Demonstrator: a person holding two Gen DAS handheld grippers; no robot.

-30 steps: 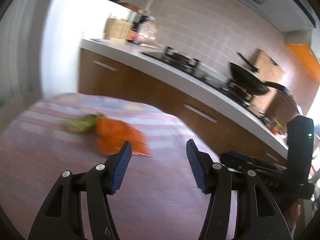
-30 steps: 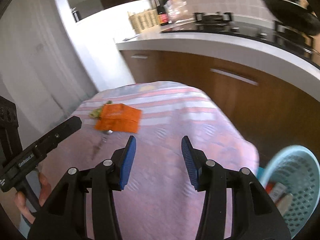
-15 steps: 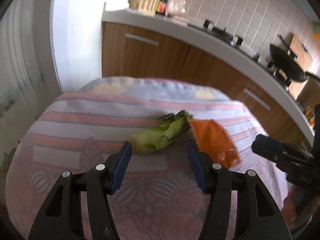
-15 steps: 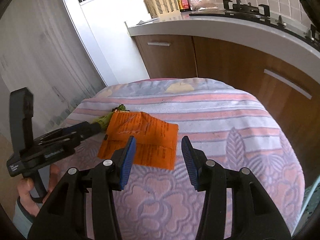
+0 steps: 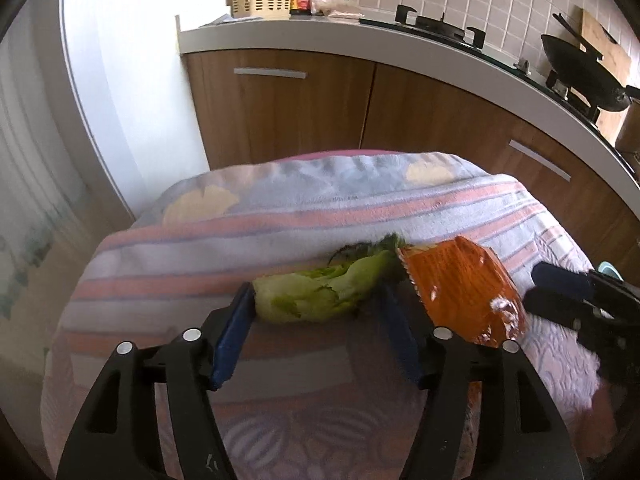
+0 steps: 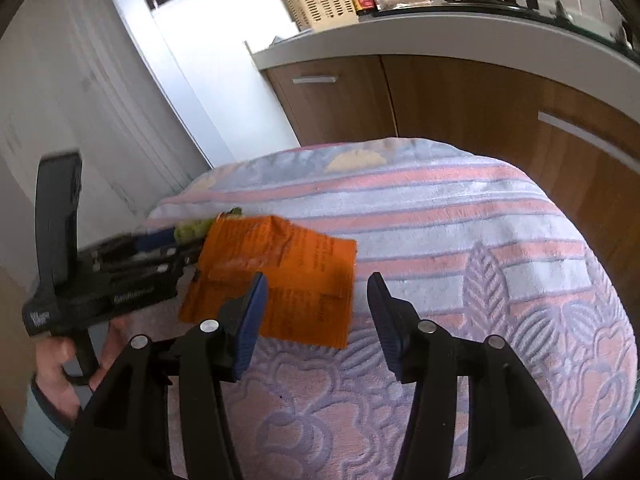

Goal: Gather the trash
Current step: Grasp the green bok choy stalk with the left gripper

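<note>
Approach step: left gripper [image 5: 316, 316] spread, just widened, around lettuce scrap [image 5: 324, 290] near the table's [image 6: 460, 216] left edge; right gripper [image 6: 316, 300] likewise over orange wrapper [image 6: 280, 272]; next, lower and pinch.
</note>
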